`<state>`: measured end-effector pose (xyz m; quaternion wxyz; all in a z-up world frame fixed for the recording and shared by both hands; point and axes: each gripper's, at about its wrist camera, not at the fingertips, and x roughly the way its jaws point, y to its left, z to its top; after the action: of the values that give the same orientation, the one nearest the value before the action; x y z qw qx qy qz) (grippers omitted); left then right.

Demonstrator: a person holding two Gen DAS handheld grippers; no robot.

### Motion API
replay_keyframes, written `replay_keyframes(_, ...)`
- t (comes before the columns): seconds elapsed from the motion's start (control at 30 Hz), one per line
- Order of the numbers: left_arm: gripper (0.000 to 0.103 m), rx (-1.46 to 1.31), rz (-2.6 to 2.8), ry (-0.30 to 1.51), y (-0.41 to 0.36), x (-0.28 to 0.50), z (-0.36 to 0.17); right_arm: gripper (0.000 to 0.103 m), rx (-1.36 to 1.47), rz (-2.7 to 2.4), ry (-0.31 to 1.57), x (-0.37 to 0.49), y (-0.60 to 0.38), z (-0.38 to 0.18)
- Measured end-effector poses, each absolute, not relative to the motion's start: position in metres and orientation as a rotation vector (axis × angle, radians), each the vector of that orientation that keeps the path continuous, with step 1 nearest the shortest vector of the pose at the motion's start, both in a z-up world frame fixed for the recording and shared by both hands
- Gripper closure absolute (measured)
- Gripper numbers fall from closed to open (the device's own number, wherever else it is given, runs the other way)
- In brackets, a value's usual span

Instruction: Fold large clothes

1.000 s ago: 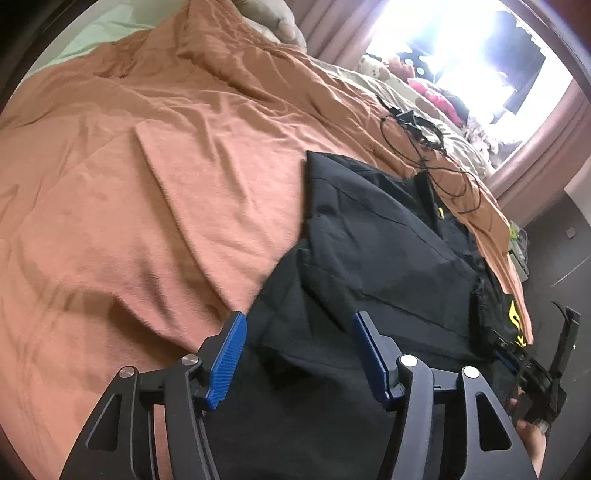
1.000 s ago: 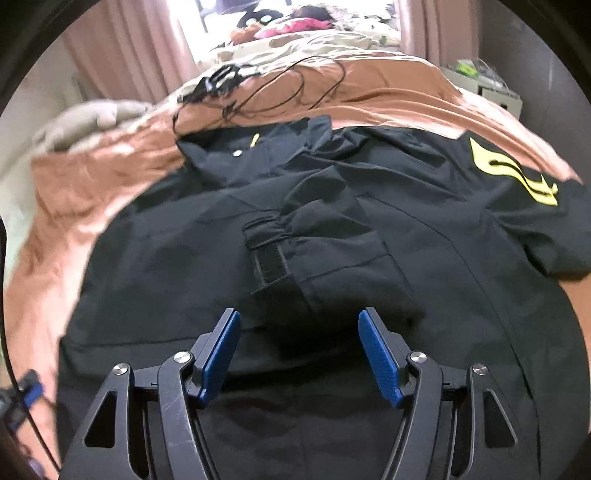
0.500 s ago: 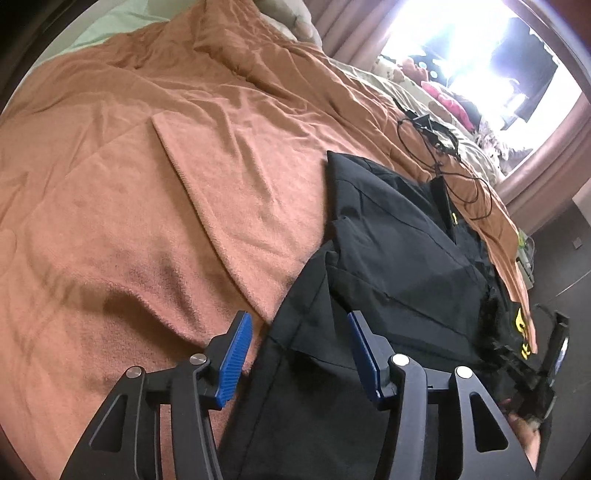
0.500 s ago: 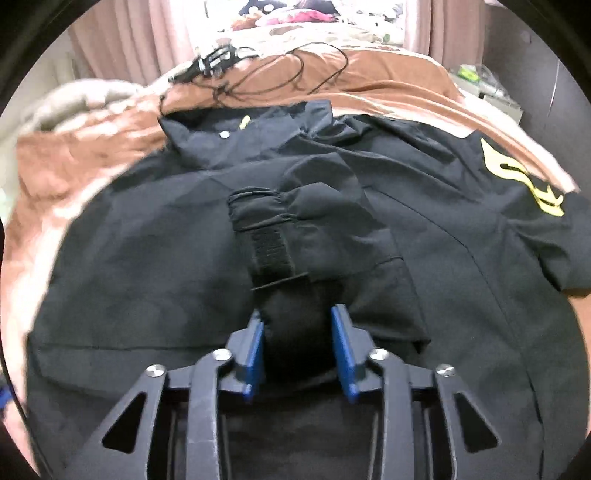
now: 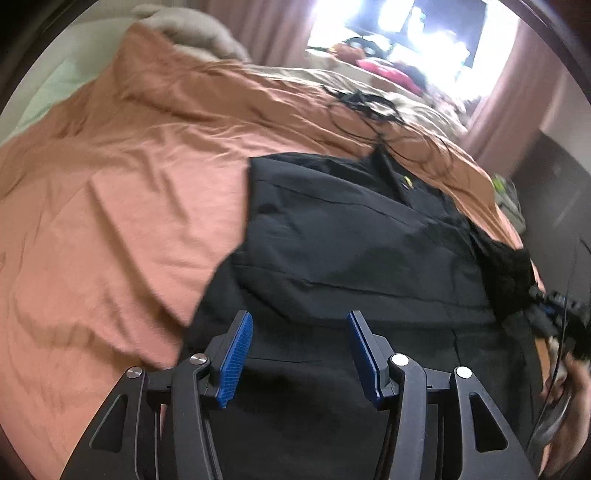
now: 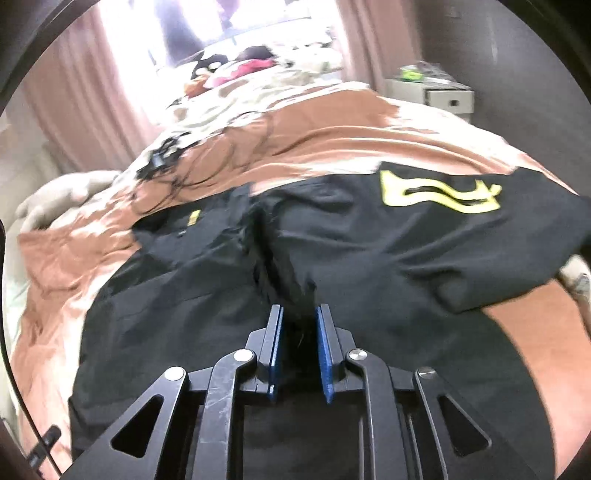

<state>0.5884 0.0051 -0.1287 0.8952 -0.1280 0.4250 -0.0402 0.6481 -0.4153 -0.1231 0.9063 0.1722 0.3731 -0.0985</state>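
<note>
A large black jacket [image 5: 351,236] lies spread on the orange bedspread [image 5: 129,184]. In the right wrist view its yellow logo [image 6: 439,192] shows on the far right part. My right gripper [image 6: 300,308] is closing, its blue pads pressing on a bunched fold of the jacket's black sleeve [image 6: 288,266], which rises in a ridge from the jaws. My left gripper [image 5: 299,317] hovers over the jacket's near left edge, open, with nothing pinched between its pads. The right gripper [image 5: 554,306] shows at the left wrist view's right edge, with black cloth hanging from it.
Black cables [image 5: 369,107] lie tangled on the bedspread beyond the collar. A grey pillow [image 5: 192,33] sits at the far left corner. A white nightstand [image 6: 432,92] stands beside the bed at the right. Soft toys [image 6: 236,66] pile near the bright window.
My right gripper went from open to shut on the folded sleeve, then pulled it up and across. My left gripper narrowed slightly and shifted over the jacket's edge.
</note>
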Motion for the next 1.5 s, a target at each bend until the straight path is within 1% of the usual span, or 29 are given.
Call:
replay_keyframes(0.13, 0.048, -0.194, -0.109, 0.880, -0.015, 0.593, -0.130, 0.084, 0.423, -0.266, 0.795, 0.642, -0.446, -0.133)
replay_keyframes(0.27, 0.048, -0.179, -0.124, 0.893, -0.026, 0.599, -0.135, 0.083, 0.507, -0.277, 0.809, 0.639, -0.468, -0.143)
replay_keyframes(0.3, 0.048, -0.179, -0.123, 0.899, -0.029, 0.601, -0.138, 0.081, 0.516, -0.274, 0.811, 0.639, -0.470, -0.144)
replay_keyframes(0.37, 0.048, -0.181, -0.120, 0.908, -0.031, 0.605, -0.141, 0.072, 0.549, -0.242, 0.816, 0.640, -0.473, -0.148)
replay_keyframes(0.4, 0.048, -0.182, -0.117, 0.915, -0.032, 0.607, -0.143, 0.063, 0.570, -0.219, 0.820, 0.641, -0.474, -0.151)
replay_keyframes(0.43, 0.048, -0.182, -0.112, 0.919, -0.033, 0.609, -0.145, 0.059, 0.602, -0.186, 0.822, 0.643, -0.475, -0.154)
replay_keyframes(0.63, 0.048, -0.189, -0.094, 0.965, -0.034, 0.617, -0.157, 0.059, 0.715, -0.070, 0.862, 0.661, -0.473, -0.181)
replay_keyframes(0.67, 0.048, -0.188, -0.093, 0.971, -0.034, 0.618, -0.160, 0.060, 0.722, -0.057, 0.866, 0.666, -0.471, -0.186)
replay_keyframes(0.73, 0.048, -0.178, -0.088, 0.979, -0.034, 0.619, -0.163, 0.078, 0.728, -0.059, 0.867, 0.674, -0.471, -0.194)
replay_keyframes(0.8, 0.048, -0.172, -0.081, 0.992, -0.033, 0.621, -0.168, 0.091, 0.733, -0.075, 0.878, 0.678, -0.473, -0.201)
replay_keyframes(0.97, 0.048, -0.170, -0.074, 1.006, -0.037, 0.621, -0.171, 0.092, 0.787, -0.072, 0.881, 0.673, -0.482, -0.203)
replay_keyframes(1.0, 0.048, -0.167, -0.078, 1.004, -0.039, 0.621, -0.170, 0.088, 0.785, -0.096, 0.878, 0.670, -0.483, -0.199)
replay_keyframes(1.03, 0.048, -0.162, -0.087, 1.000, -0.042, 0.619, -0.169, 0.074, 0.780, -0.111, 0.874, 0.667, -0.485, -0.195)
replay_keyframes(1.1, 0.048, -0.149, -0.102, 0.994, -0.048, 0.617, -0.165, 0.053, 0.762, -0.142, 0.842, 0.659, -0.491, -0.184)
replay_keyframes(1.27, 0.048, -0.133, -0.150, 0.981, -0.063, 0.611, -0.153, 0.052, 0.727, -0.218, 0.754, 0.634, -0.511, -0.153)
replay_keyframes(1.37, 0.047, -0.137, -0.177, 0.972, -0.073, 0.608, -0.147, 0.045, 0.736, -0.270, 0.711, 0.614, -0.529, -0.143)
replay_keyframes(1.43, 0.046, -0.141, -0.197, 0.964, -0.079, 0.606, -0.143, 0.044, 0.738, -0.298, 0.693, 0.604, -0.540, -0.139)
replay_keyframes(1.5, 0.038, -0.135, -0.219, 0.958, -0.087, 0.604, -0.140, 0.044, 0.750, -0.330, 0.676, 0.594, -0.556, -0.137)
